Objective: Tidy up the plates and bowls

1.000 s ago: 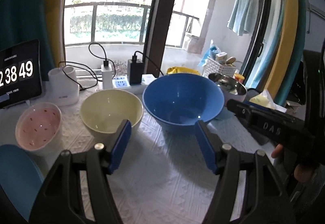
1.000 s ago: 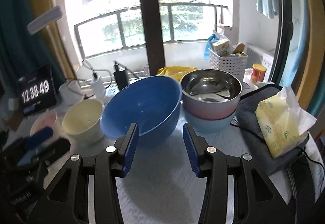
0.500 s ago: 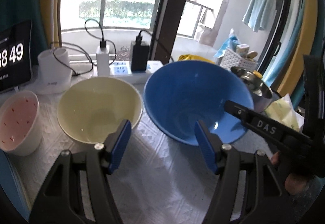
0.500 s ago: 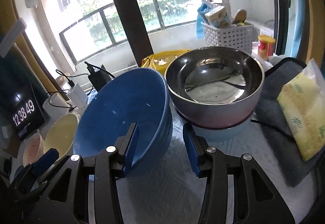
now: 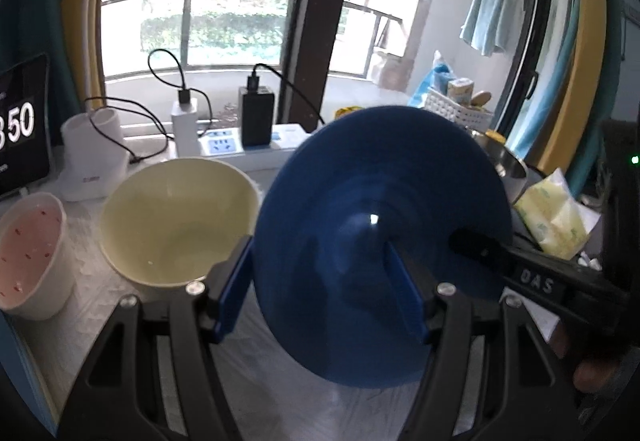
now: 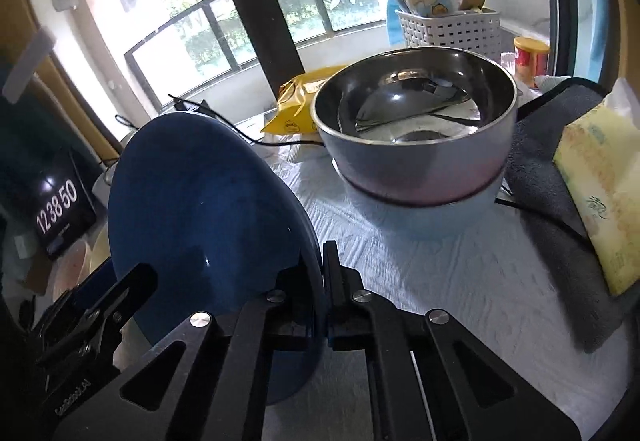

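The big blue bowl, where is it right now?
The big blue bowl is tipped up, its rim pinched in the right hand-held gripper, between the yellow bowl and the steel bowl.
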`<control>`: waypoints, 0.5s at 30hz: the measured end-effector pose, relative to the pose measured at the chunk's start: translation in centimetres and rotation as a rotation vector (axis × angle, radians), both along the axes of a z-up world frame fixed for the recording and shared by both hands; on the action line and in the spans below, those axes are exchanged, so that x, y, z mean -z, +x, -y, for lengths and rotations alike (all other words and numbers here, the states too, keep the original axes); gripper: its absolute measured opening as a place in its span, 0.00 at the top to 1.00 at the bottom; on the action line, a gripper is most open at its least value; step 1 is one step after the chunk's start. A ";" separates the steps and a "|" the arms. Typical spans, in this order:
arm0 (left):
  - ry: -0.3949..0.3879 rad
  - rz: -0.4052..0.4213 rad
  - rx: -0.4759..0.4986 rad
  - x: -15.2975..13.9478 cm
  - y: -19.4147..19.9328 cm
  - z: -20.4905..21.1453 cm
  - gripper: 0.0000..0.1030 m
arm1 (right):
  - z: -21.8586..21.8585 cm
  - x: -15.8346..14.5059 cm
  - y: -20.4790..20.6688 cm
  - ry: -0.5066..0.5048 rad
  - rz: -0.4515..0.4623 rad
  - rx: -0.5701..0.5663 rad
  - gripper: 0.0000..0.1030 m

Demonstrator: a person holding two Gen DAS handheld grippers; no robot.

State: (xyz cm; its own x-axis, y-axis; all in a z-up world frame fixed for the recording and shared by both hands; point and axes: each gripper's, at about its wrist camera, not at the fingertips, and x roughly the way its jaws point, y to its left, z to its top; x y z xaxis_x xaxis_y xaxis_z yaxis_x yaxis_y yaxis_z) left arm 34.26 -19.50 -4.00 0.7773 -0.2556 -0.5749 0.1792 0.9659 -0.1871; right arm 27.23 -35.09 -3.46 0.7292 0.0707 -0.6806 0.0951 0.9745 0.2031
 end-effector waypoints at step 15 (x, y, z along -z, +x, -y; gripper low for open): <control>-0.001 0.024 0.045 -1.2 -3.3 -1.5 0.63 | -1.0 -0.9 -4.2 -0.044 0.008 0.012 0.95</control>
